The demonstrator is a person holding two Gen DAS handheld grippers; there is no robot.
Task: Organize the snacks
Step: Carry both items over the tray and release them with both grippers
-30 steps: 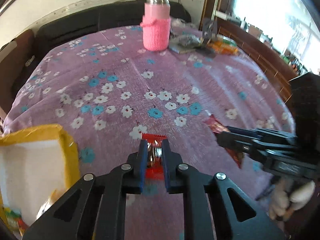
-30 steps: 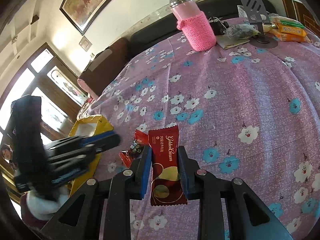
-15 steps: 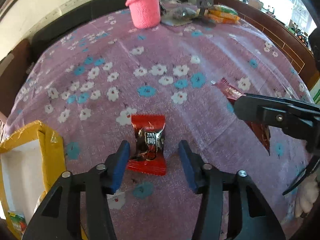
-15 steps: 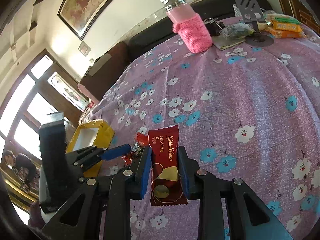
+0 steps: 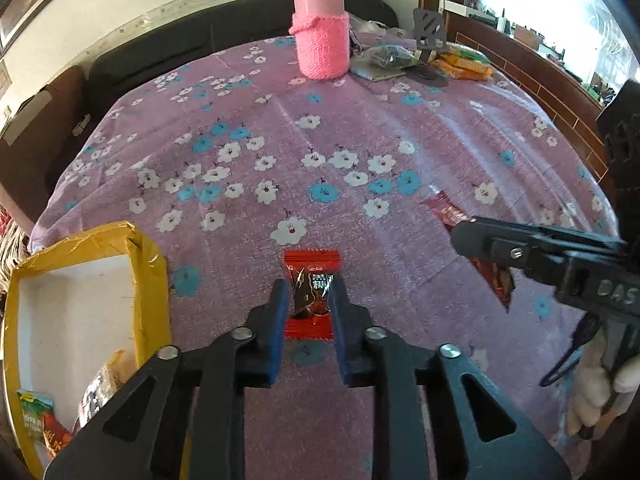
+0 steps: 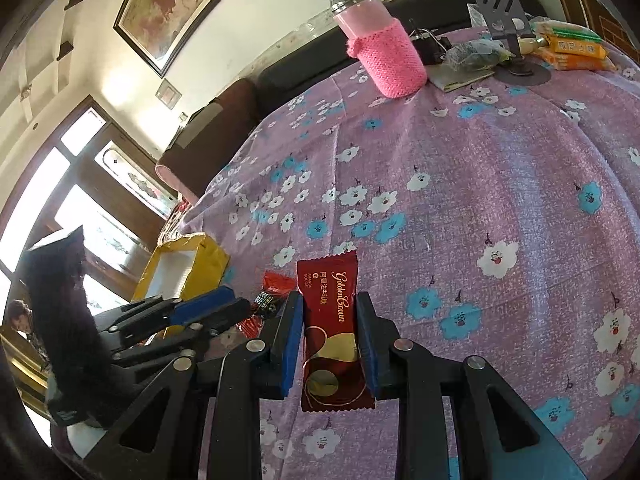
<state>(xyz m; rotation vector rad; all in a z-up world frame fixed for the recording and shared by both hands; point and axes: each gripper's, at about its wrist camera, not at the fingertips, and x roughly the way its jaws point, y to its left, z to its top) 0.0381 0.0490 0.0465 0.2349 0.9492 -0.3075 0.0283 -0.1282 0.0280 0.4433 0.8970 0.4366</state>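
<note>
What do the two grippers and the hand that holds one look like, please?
Both the left gripper and the right gripper have black angular finger frames with triangular cut-outs, silver round screws and blue pads. The right gripper's body bears raised letters, partly cut off, and a thin black cable loops beneath it. The hand holding it wears a white glove.

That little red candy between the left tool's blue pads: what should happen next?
Probably lift the red candy and carry it left to the yellow box. The left tool, jaws just closing, pinches it on the tablecloth, and other snacks already lie in the box.
</note>
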